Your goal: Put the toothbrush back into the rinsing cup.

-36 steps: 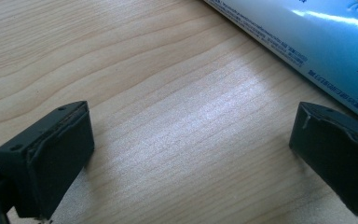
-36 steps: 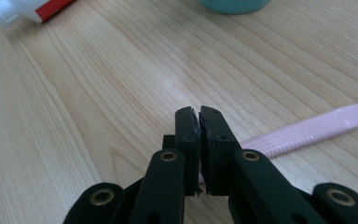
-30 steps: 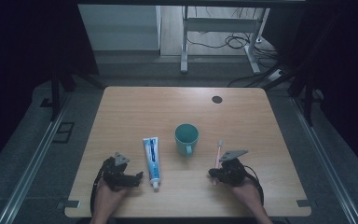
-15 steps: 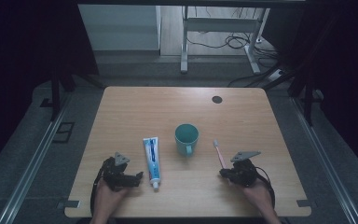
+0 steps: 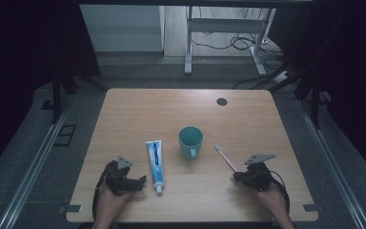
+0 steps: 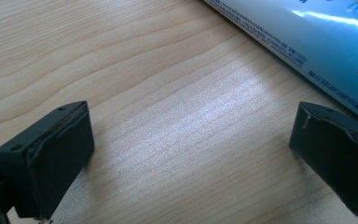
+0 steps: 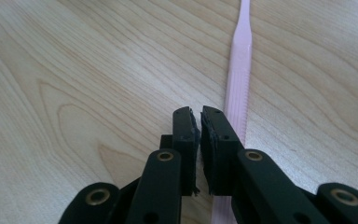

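Pale woodgrain table [image 5: 138,114] — left tongs [image 6: 191,154] spread wide, right tongs [image 7: 199,140] clenched, seemingly empty, beside slim pink toothbrush [image 7: 238,88].

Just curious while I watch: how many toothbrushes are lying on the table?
1. The slim pink plastic toothbrush lies flat on the wooden table, right of the teal mug.

Left gripper [image 5: 134,181] held low at the near-left of the worktop, left hand [image 5: 108,200] behind it, jaws spread wide, nothing between. Right gripper [image 5: 238,176] low at the near-right, right hand [image 5: 269,198] behind, its 2 jaws nearly together with a thin gap, gripping nothing.
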The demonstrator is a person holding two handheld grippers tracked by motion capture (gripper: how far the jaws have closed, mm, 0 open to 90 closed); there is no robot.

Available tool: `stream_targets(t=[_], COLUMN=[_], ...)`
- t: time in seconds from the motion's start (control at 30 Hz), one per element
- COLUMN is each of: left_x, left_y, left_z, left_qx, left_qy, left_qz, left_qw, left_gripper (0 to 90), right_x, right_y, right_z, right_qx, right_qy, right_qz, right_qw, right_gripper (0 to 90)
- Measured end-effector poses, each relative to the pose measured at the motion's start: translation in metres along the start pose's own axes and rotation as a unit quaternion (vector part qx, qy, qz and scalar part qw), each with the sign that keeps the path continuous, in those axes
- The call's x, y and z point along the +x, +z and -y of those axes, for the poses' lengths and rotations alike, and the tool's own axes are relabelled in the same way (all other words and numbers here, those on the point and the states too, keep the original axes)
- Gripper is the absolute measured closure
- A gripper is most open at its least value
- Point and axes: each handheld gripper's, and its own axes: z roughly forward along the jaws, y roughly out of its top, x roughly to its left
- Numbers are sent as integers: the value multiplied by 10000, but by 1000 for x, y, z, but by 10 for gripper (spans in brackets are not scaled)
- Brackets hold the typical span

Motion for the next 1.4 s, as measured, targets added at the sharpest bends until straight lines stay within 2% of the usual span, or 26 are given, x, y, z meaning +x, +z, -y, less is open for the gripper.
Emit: stream_targets(t=[0.2, 0.37, 0.5, 0.7, 1.17, 1.4], left_x=[0, 0, 0, 0, 0, 0], left_y=[0, 0, 0, 0, 0, 0], left_z=[0, 0, 0, 0, 0, 0], left_qx=[1, 5, -2, -4, 2, 2], left_qy=[0, -8, -20, -21, -21, -21], left_qz=[1, 2, 3, 3, 4, 4], left_qw=[10000, 10000, 10000, 10000, 10000, 10000], left_gripper=[0, 0, 0, 0, 0, 0], right_x=[-2, -6, -10, -12, -7, -7], right_y=[-9, -12, -10, -4, 8, 13], right_z=[-9, -16, -24, -37, -62, -70], right_qx=[-10, 256, 520, 848, 1565, 1733], right_qy=[-77, -110, -140, -151, -332, -297], right_qz=[101, 249, 340, 355, 456, 448], right_qw=[9999, 9993, 9980, 9957, 9861, 9834], right_gripper=[740, 647, 609, 591, 600, 609])
